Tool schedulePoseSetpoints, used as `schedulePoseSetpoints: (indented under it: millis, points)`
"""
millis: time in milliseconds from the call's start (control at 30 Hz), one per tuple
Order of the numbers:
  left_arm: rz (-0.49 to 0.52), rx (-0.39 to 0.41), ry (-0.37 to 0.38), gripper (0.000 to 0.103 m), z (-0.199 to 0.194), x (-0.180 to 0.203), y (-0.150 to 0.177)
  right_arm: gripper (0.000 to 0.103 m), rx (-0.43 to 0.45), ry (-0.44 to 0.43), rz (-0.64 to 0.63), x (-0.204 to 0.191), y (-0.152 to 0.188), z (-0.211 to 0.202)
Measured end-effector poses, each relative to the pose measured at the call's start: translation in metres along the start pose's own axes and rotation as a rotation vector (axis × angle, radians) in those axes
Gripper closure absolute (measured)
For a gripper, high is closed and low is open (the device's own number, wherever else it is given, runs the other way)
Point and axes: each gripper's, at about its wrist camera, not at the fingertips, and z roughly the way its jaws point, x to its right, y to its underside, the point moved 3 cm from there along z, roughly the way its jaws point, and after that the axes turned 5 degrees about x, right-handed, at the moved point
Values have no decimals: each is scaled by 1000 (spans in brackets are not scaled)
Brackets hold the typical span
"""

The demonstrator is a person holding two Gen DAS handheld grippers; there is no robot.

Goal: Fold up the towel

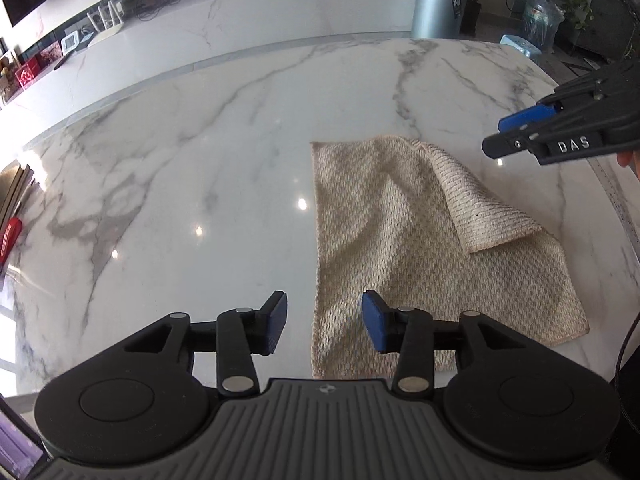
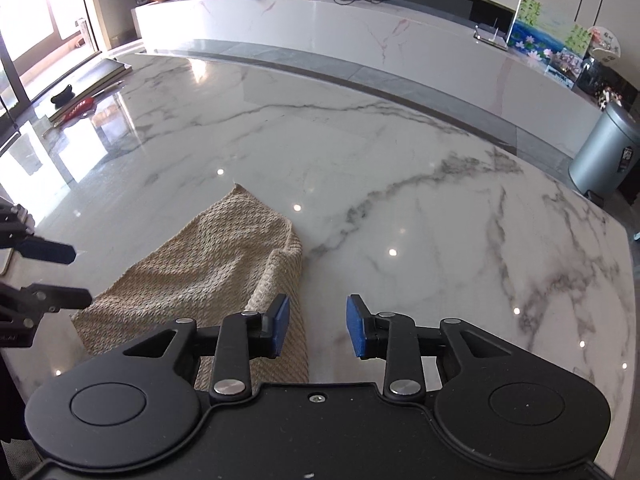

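The towel (image 1: 420, 248) lies on the near right part of the marble table (image 1: 200, 160), mostly flat, with one far right corner flopped back over itself so the ribbed underside shows. It looks like a light, limp woven cloth: it should drape and sag rather than hold a shape, its coarse weave ought to give the blue pads good grip, and nothing about it seems fragile, though it may slide easily on the polished stone. A sensible hold would be a pinch at a corner or along a free edge, probably the near left corner under the left gripper (image 1: 324, 322) and the flopped corner for the right gripper (image 2: 318, 326). Both tongs stand wide open and hold nothing; the left one hovers over the towel's near left edge, the right one over its right edge. The left wrist view shows nearly the whole towel and the turned-back flap plainly, with the right gripper seen from the side. The right wrist view hides the near part behind its own body, but shows the fold's raised hump and the left gripper's spread fingers.
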Motion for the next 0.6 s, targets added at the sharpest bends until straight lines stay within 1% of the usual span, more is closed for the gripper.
schedulePoseSetpoints:
  millis: [167,300,400,433,500,567,600]
  points:
    - [50,47,36,62,15,6,-22,73,40,31,-18,-9,21,-21]
    - [37,66,80,62,28,5,-35,73,62,59,-63,-22,40,-31]
    - [57,67,89,62,38,7,-39,73,78,77,-114,-36,53,-34]
    - [70,64,87,62,41,8,-39,73,83,85,-141,-41,58,-34]
    - [89,68,91,62,43,10,-37,73,85,122,-238,-54,67,-31]
    - [101,63,112,63,47,12,-34,73,84,180,-341,-66,76,-25]
    - [99,62,117,64,49,12,-33,73,82,191,-379,-71,79,-22]
